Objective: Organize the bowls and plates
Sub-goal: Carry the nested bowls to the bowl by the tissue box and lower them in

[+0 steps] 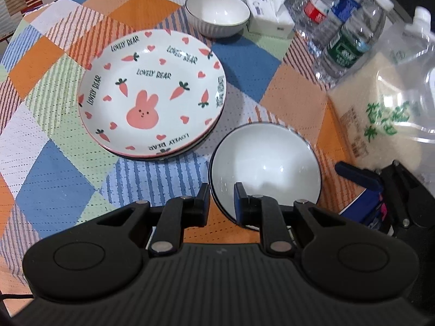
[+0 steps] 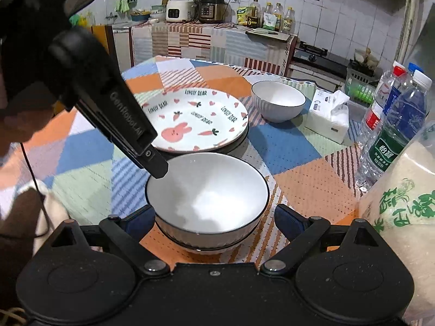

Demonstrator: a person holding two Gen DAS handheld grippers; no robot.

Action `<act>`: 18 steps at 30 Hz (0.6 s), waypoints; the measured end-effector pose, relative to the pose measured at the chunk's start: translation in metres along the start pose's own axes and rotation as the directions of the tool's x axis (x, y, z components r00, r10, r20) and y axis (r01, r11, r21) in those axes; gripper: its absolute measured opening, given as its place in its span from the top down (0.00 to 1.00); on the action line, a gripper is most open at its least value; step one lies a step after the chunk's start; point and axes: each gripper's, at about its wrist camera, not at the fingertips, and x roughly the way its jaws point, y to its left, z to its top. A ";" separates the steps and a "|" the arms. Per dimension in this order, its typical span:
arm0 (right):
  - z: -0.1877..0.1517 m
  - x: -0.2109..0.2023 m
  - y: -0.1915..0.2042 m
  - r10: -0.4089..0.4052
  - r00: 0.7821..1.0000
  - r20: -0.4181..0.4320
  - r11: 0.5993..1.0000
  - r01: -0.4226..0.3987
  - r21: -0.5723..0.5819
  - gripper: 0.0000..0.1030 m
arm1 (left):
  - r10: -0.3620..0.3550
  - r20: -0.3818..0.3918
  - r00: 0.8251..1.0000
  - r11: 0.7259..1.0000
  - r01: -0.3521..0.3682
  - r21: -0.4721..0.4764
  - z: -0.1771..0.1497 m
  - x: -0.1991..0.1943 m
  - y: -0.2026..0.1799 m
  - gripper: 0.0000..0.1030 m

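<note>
- Left gripper (image 1: 222, 190) – fingers pinch the near bowl (image 1: 265, 174) at its rim, one finger outside, one inside; the right wrist view shows the same grip (image 2: 159, 172).
- Right gripper (image 2: 214, 217) – fingers spread wide, one each side of the near bowl (image 2: 208, 198), not touching it.
- Near bowl looks nested on a second bowl; dark rim lines doubled at its base.
- Bunny plate (image 1: 151, 89) sits on a darker plate, just beyond the near bowl.
- Far bowl (image 1: 217, 13) stands alone, beside the tissue box (image 1: 267, 11).
- Bottles (image 1: 345, 27) and rice bag (image 1: 386, 108) to the right, on the checked cloth (image 1: 54, 163).
</note>
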 end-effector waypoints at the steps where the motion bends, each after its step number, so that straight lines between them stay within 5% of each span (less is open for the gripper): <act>1: 0.002 -0.002 -0.003 0.014 1.000 -0.001 1.000 -0.014 0.014 0.07 | -0.004 0.004 1.000 1.000 0.005 -0.007 0.001 -0.002 0.002 0.83; 9: 0.034 -0.011 -0.026 0.064 0.997 0.048 0.990 -0.069 0.119 0.07 | 0.002 0.055 0.998 0.998 0.002 -0.057 0.014 -0.017 0.017 0.82; 18: 0.109 0.016 -0.073 0.131 0.991 0.030 0.936 -0.133 0.326 0.25 | -0.003 0.142 0.990 0.993 0.020 -0.119 0.061 -0.034 0.046 0.81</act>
